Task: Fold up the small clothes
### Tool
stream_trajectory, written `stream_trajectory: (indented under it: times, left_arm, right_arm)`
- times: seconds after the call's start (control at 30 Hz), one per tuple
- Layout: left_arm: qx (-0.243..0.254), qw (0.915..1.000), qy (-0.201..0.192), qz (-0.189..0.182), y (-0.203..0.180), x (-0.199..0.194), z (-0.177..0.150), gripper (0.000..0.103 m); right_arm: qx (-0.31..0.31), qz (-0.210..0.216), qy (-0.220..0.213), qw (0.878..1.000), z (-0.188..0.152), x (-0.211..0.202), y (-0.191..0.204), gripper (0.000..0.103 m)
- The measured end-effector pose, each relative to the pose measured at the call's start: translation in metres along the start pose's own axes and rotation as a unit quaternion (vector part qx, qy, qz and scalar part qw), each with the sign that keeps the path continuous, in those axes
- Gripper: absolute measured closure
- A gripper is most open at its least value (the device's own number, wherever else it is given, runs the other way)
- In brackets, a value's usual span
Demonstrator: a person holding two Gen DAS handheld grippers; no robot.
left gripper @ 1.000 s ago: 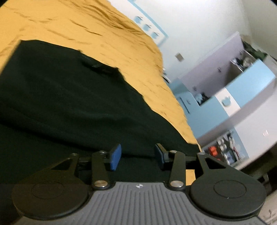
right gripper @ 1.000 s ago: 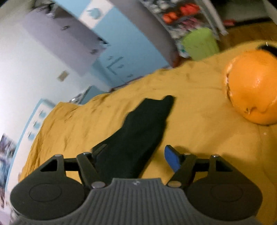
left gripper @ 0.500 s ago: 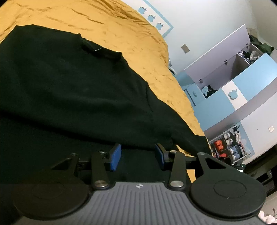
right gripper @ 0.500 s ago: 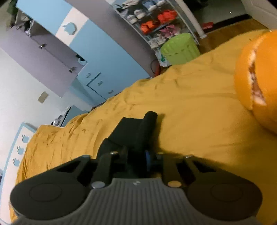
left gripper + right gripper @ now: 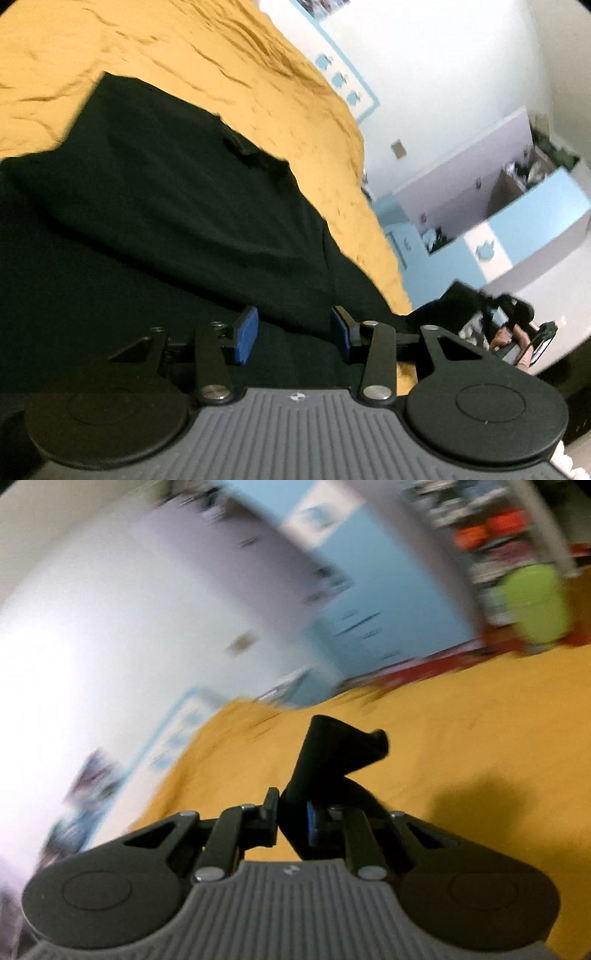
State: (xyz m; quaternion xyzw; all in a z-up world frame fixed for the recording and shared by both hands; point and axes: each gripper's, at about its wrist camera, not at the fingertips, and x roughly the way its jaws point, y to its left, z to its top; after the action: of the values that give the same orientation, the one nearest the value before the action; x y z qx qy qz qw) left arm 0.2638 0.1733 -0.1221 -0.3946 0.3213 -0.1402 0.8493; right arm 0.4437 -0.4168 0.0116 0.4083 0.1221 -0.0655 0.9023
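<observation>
Inspection of the left wrist view: the left gripper (image 5: pixel 293 334) hangs low over a black garment (image 5: pixel 155 221) spread flat on a mustard-yellow bedspread (image 5: pixel 207 55). Its 2 blue-padded fingers (image 5: pixel 245 334) stand apart with nothing pinched between them; dark cloth lies beneath and beyond them, and whether the tips touch it cannot be told. The garment covers most of the lower and middle frame, its neckline (image 5: pixel 240 144) toward the far edge. At the right edge, past the bed, the right gripper (image 5: pixel 491 314) appears with a person's hand (image 5: pixel 508 338) on its handle (blurred, detail poor), a dark strip of the garment trailing up to it. Background: a white wall and a blue-and-lilac wardrobe (image 5: pixel 517 214). Right wrist view: heavily motion-blurred. The right gripper (image 5: pixel 291 821) has its 2 jaws drawn nearly together, clamped on a bunched fold of the black garment (image 5: pixel 332 753), which rises out of the jaws and stands clear above the bedspread (image 5: pixel 461 738). A shadow falls on the bedspread to the right. Beyond the bed: the blue wardrobe (image 5: pixel 369 602) and a lime-green bin (image 5: pixel 539 605).
</observation>
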Motion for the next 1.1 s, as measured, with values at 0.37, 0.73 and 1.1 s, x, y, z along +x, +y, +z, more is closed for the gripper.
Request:
stream_trajectory:
  times: [0.37, 0.73, 1.1]
  left_arm:
    - [-0.066, 0.9960, -0.061, 0.003, 0.062, -0.069, 0.006, 0.053]
    - [-0.087, 0.9919, -0.081, 0.044, 0.102, -0.081, 0.016, 0.052]
    - [-0.086, 0.9902, -0.082, 0.073, 0.103, -0.016, 0.076, 0.049]
  right_arm:
    - [-0.095, 0.228, 0.235, 0.940, -0.271, 0.010, 0.215, 0.093]
    - [-0.174, 0.217, 0.409, 0.869, -0.438, -0.005, 0.202, 0.057]
    - [-0.084, 0.042, 0.255, 0.962, -0.224, 0.011, 0.040, 0.044]
